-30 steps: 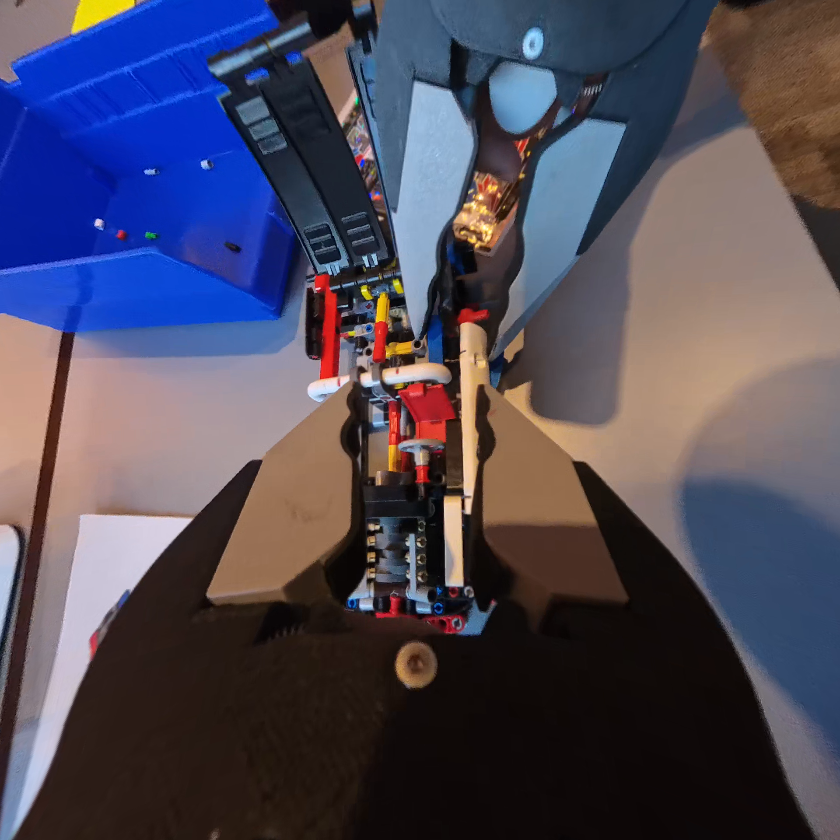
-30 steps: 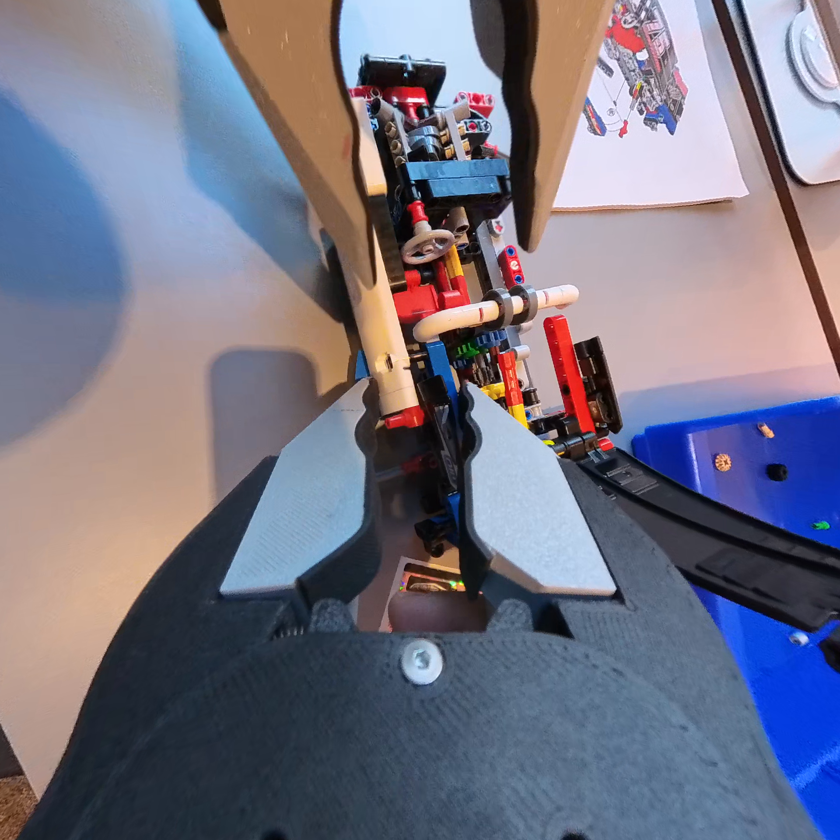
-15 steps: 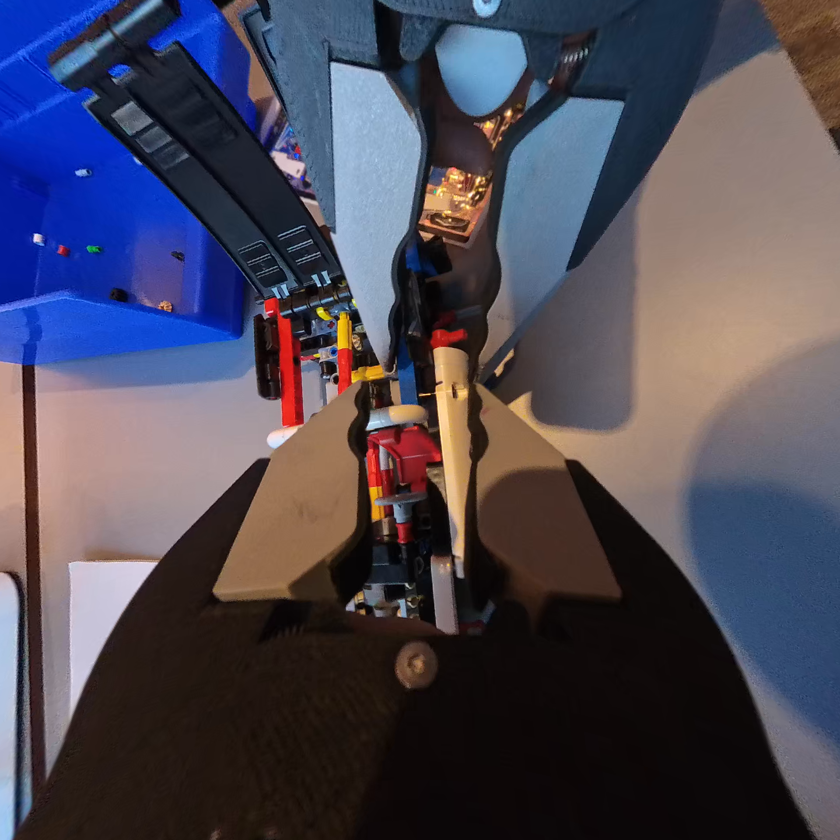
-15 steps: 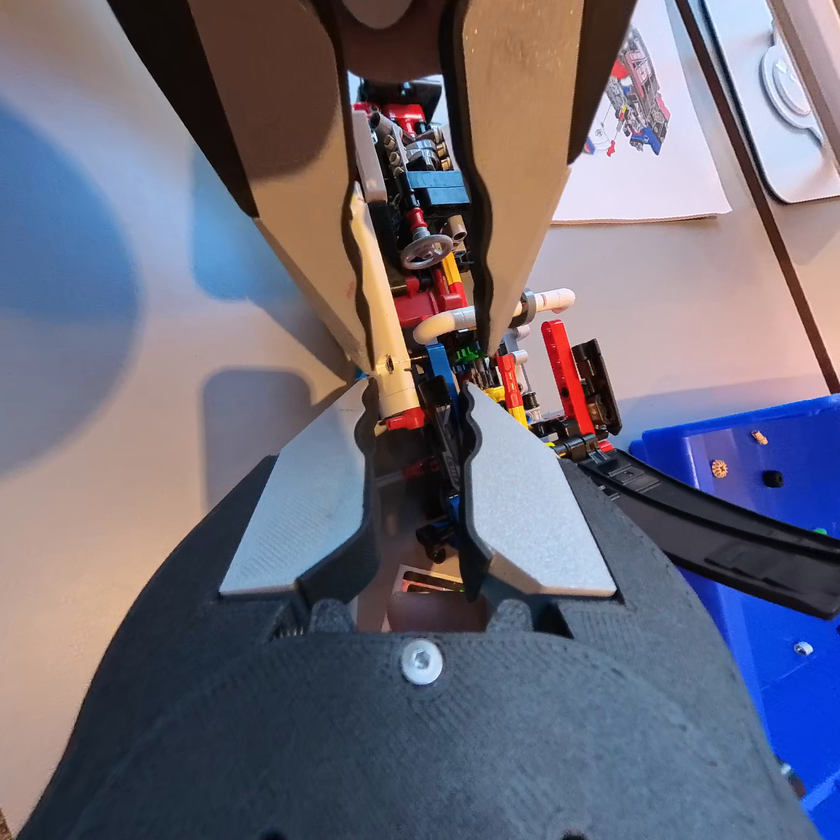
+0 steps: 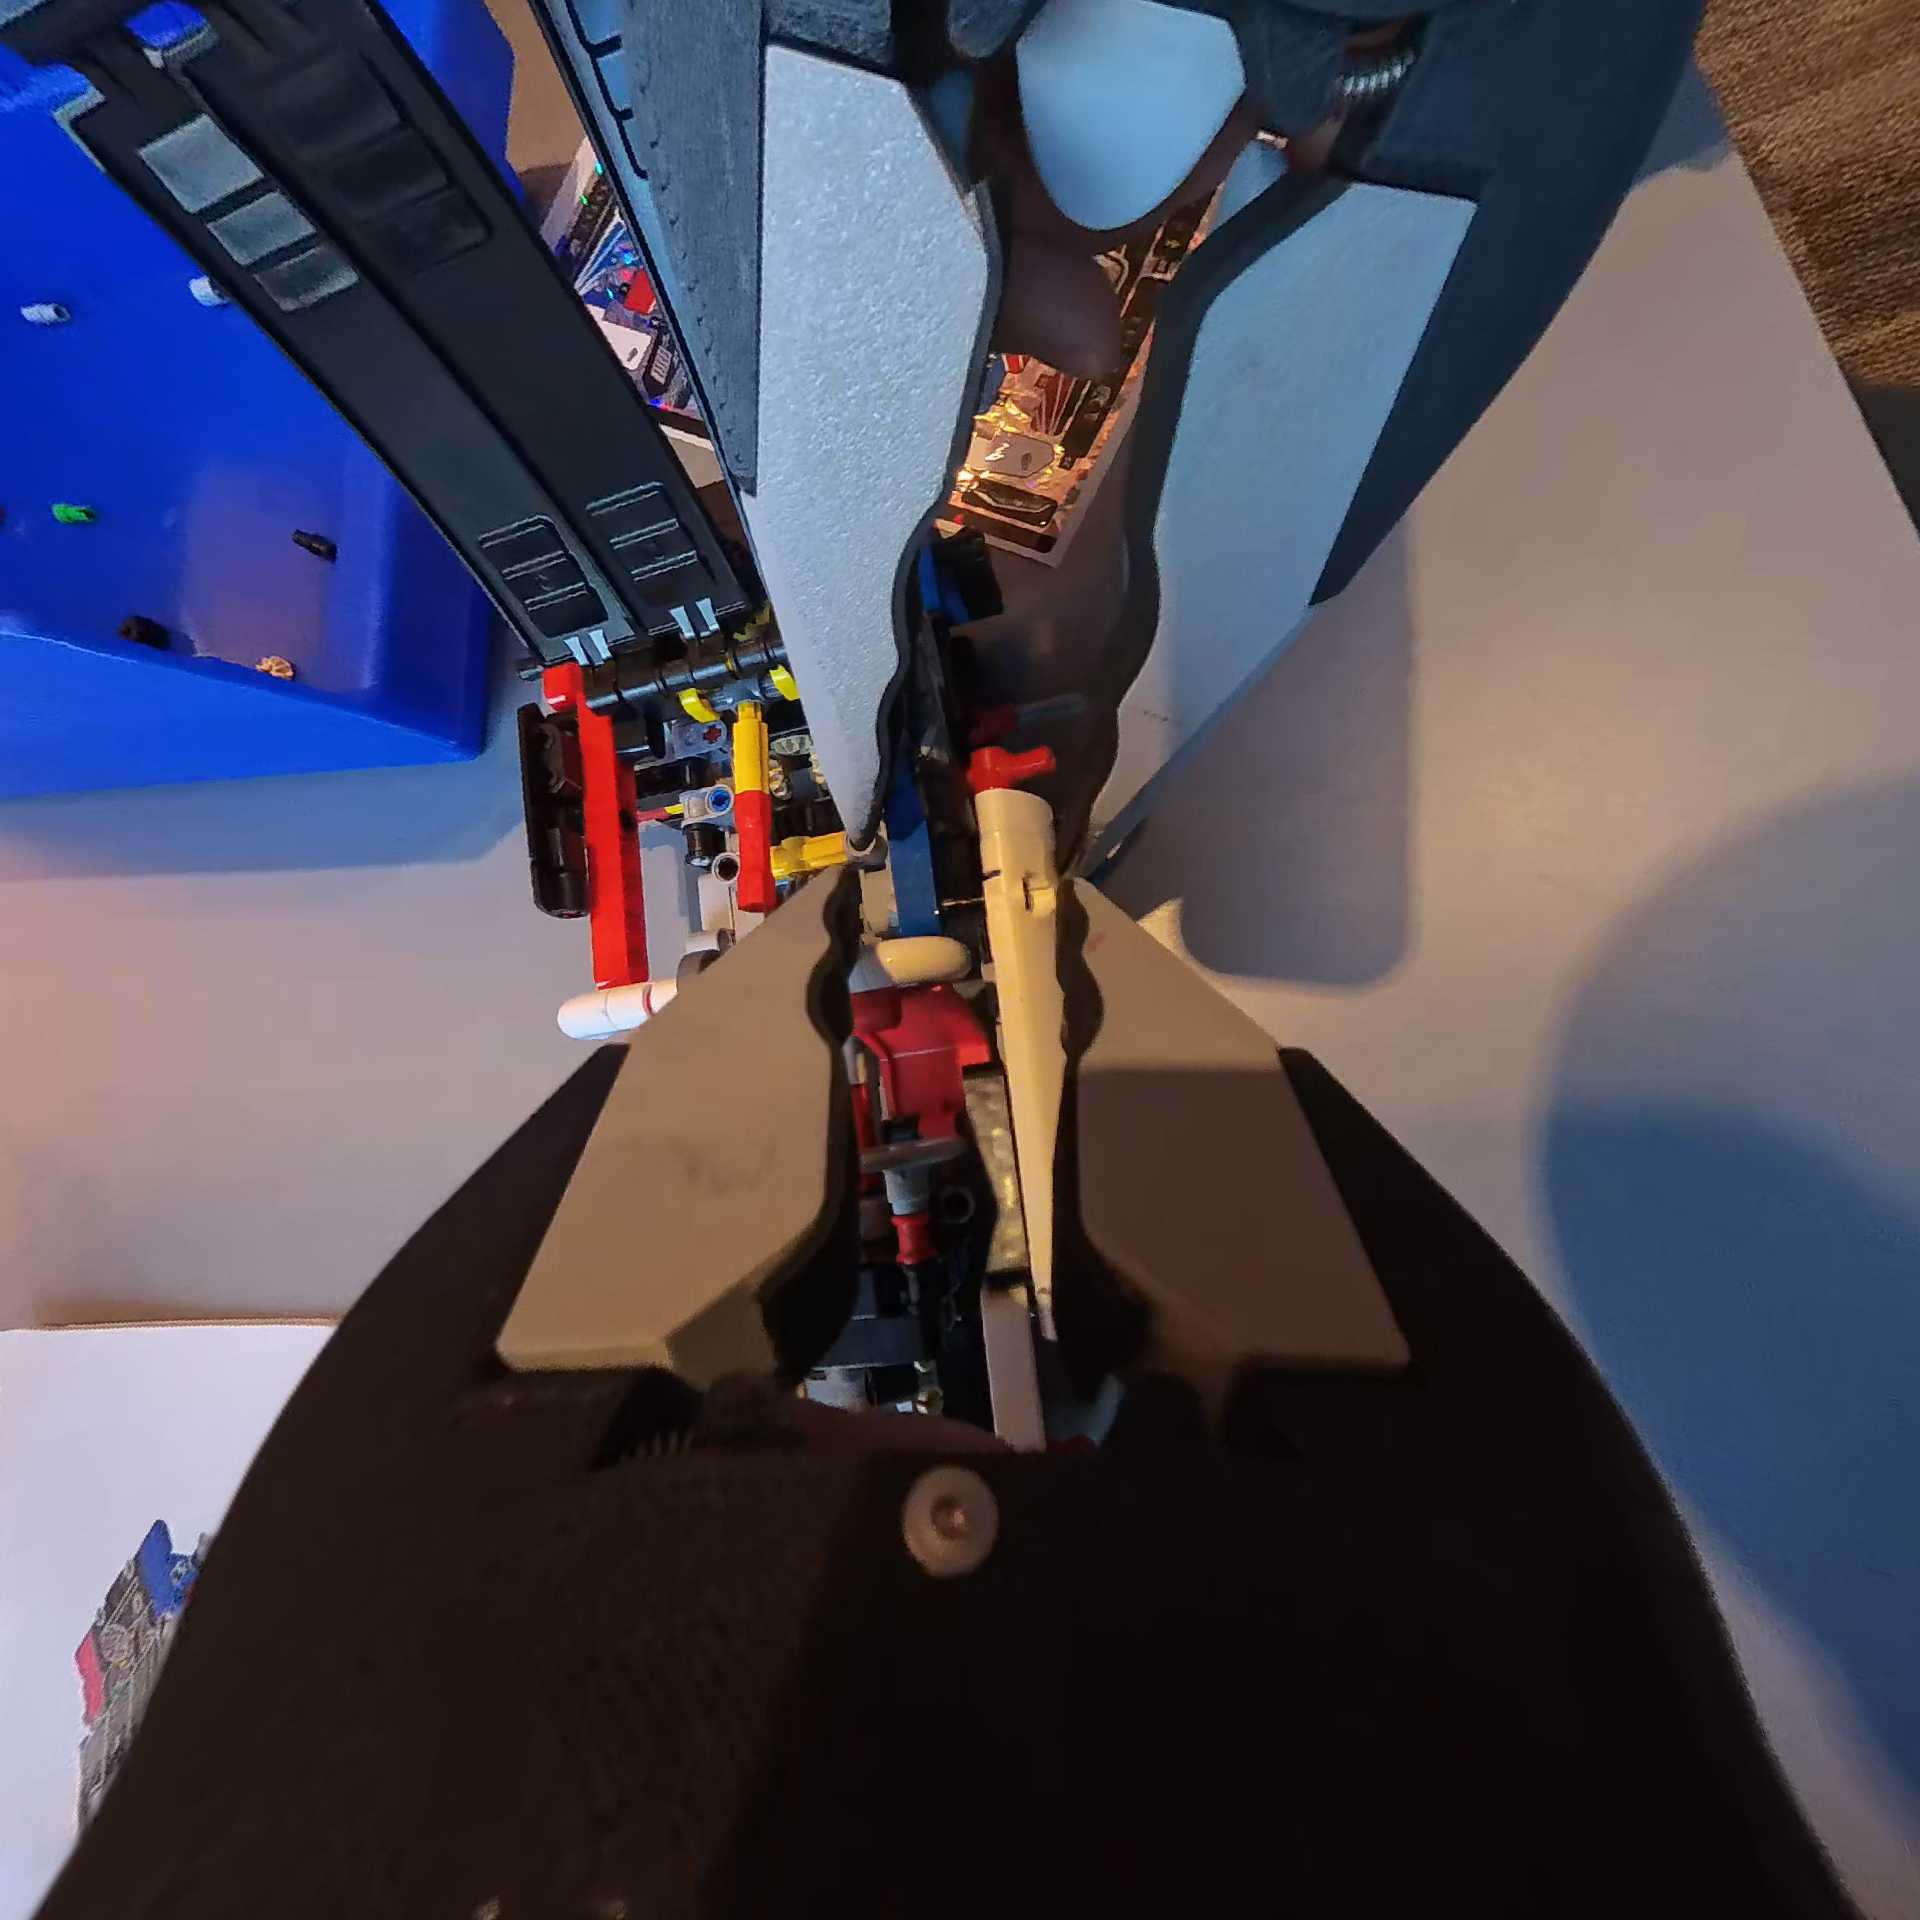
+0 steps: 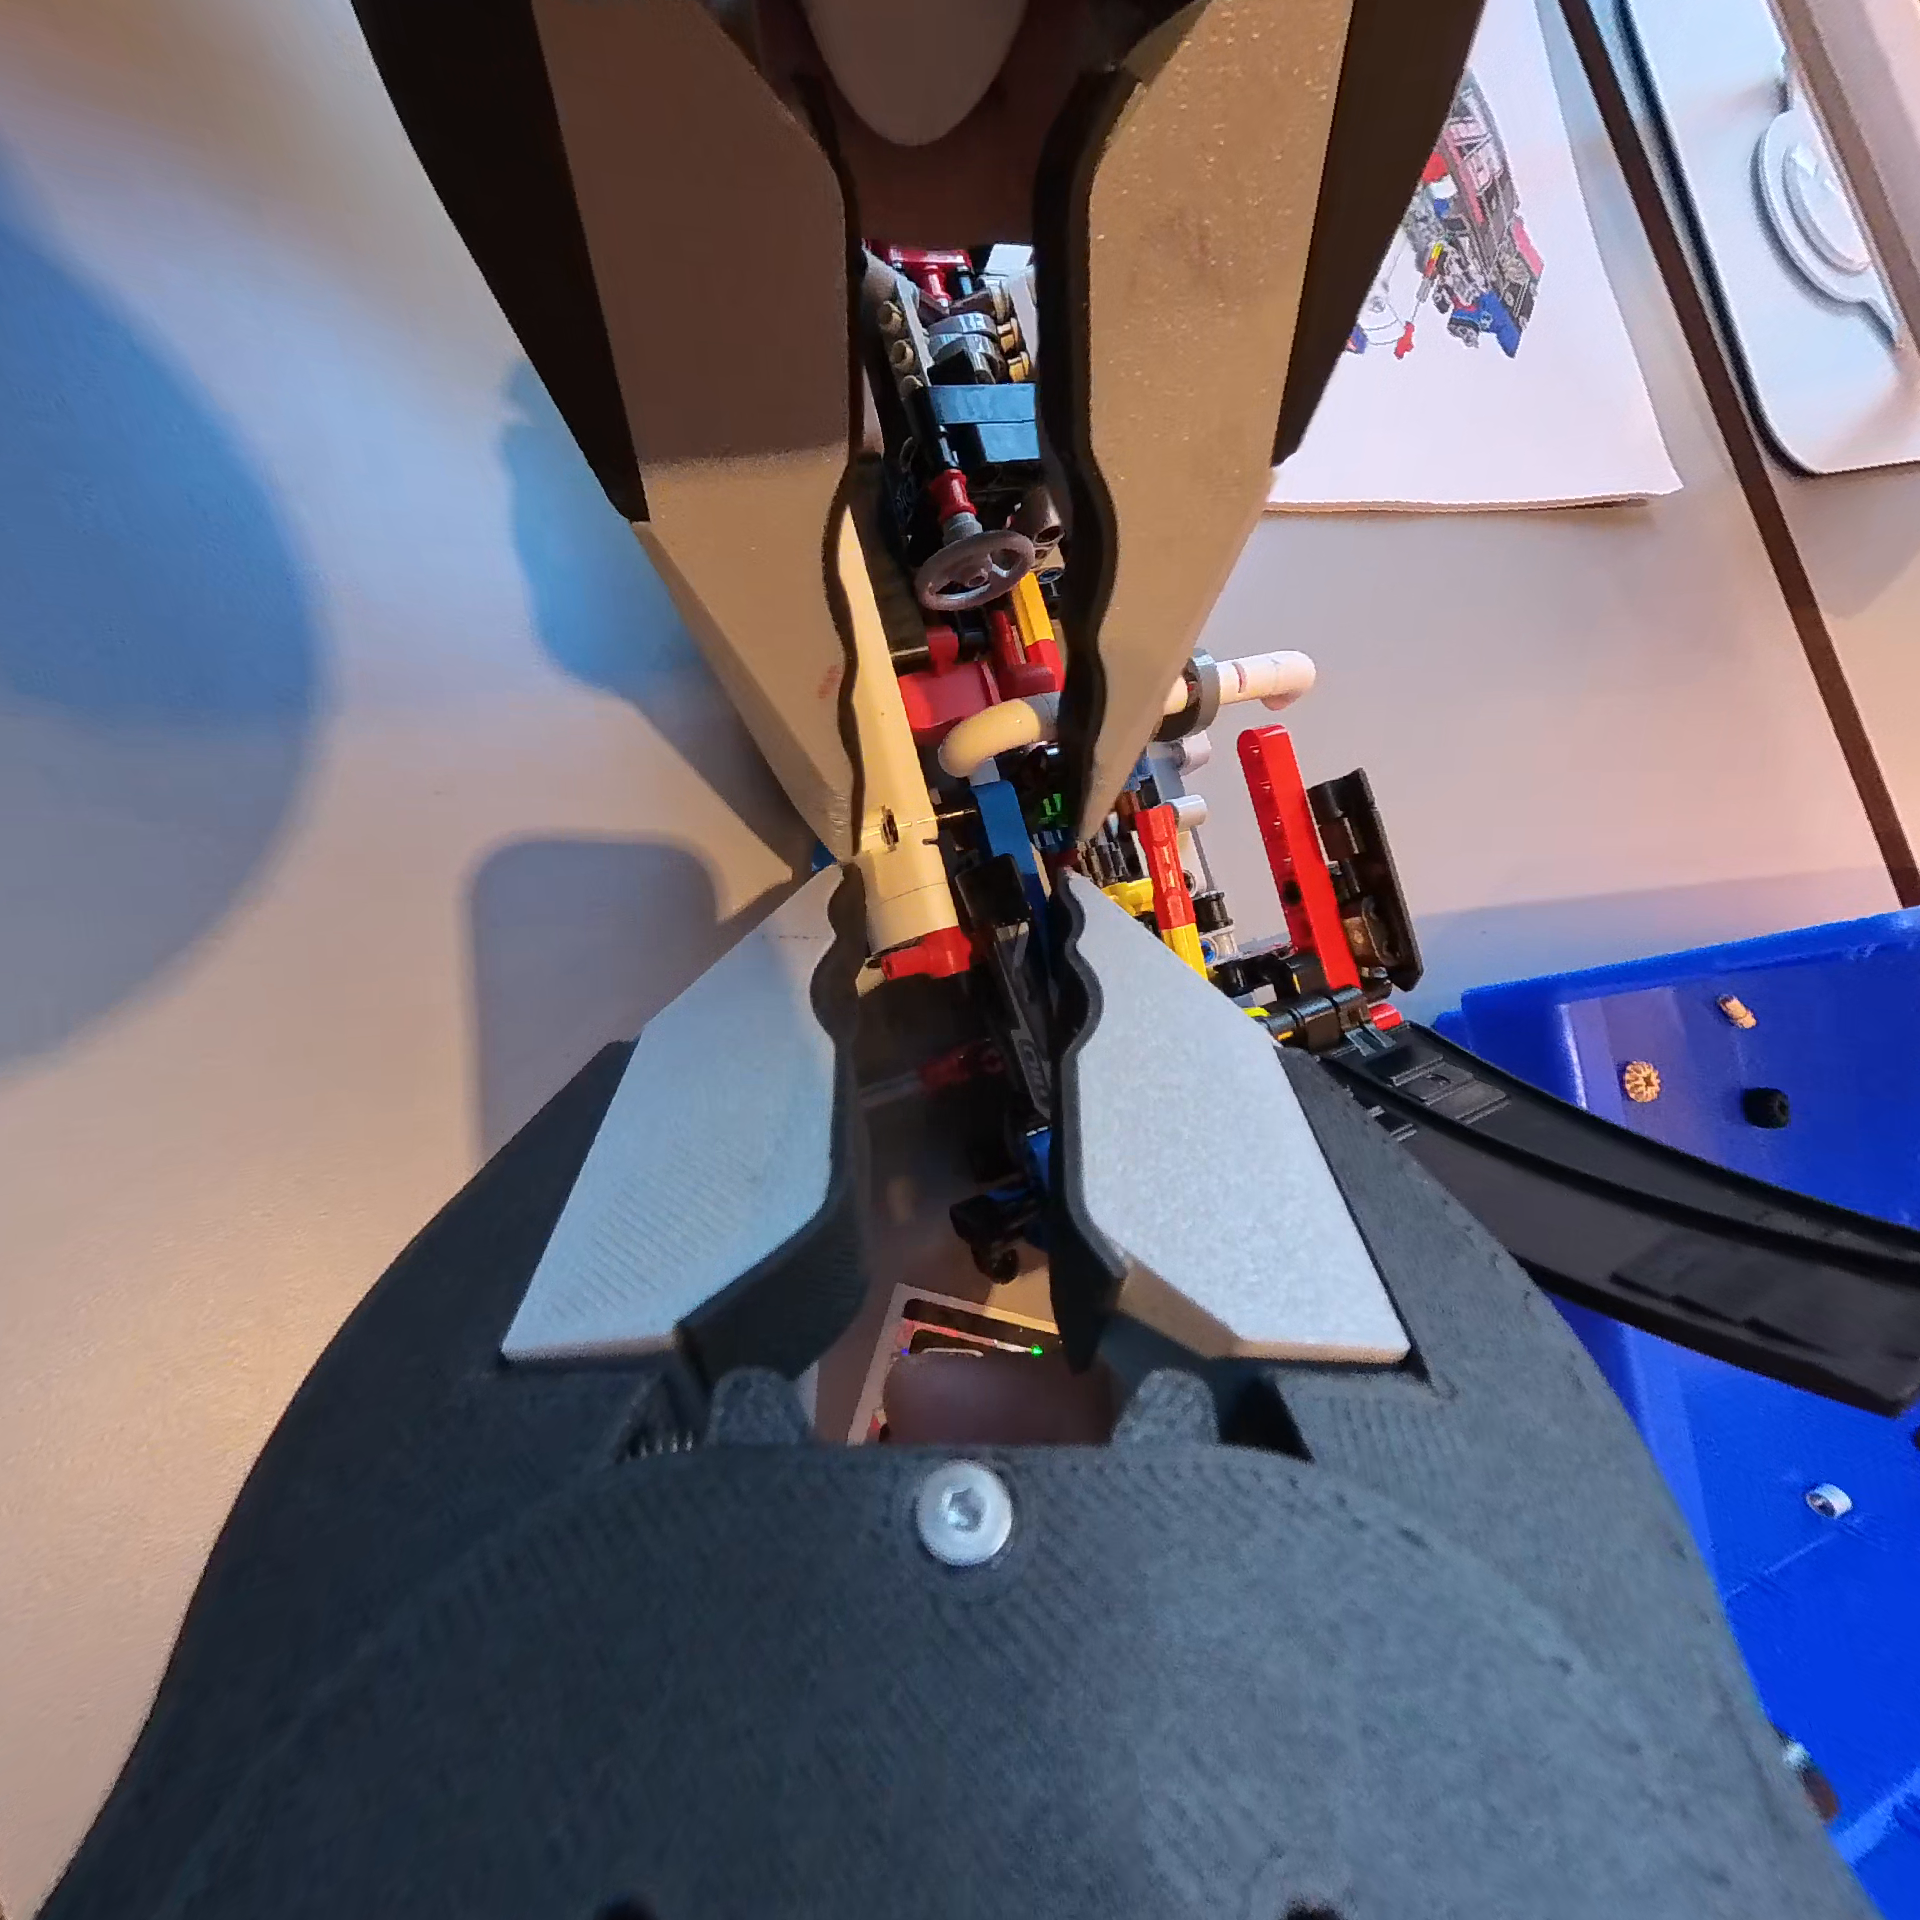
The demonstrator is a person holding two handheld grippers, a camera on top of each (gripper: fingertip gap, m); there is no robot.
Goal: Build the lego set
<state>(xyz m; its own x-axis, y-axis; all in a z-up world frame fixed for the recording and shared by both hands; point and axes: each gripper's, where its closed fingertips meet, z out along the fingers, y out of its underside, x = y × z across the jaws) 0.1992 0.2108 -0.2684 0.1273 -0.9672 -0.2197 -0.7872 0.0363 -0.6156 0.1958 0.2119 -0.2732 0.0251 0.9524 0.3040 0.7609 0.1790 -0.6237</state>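
Lego model (image 5: 935,1049) is lying lengthwise between both opposed grippers above the table (image 5: 1455,831). Left gripper (image 5: 961,904) is clamping its cockpit end; right gripper (image 6: 951,914) is clamping its blue-and-black end.

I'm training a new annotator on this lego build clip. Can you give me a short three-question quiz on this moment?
1. True or false: both grippers close on the lego model from opposite ends.
2. What colour is the parts bin? A red, B blue, C green.
3. Fill in: a grey steering ___ sits between the left gripper's fingers.

Key: 1 true; the right gripper faces the left one. 2 B. 3 wheel.
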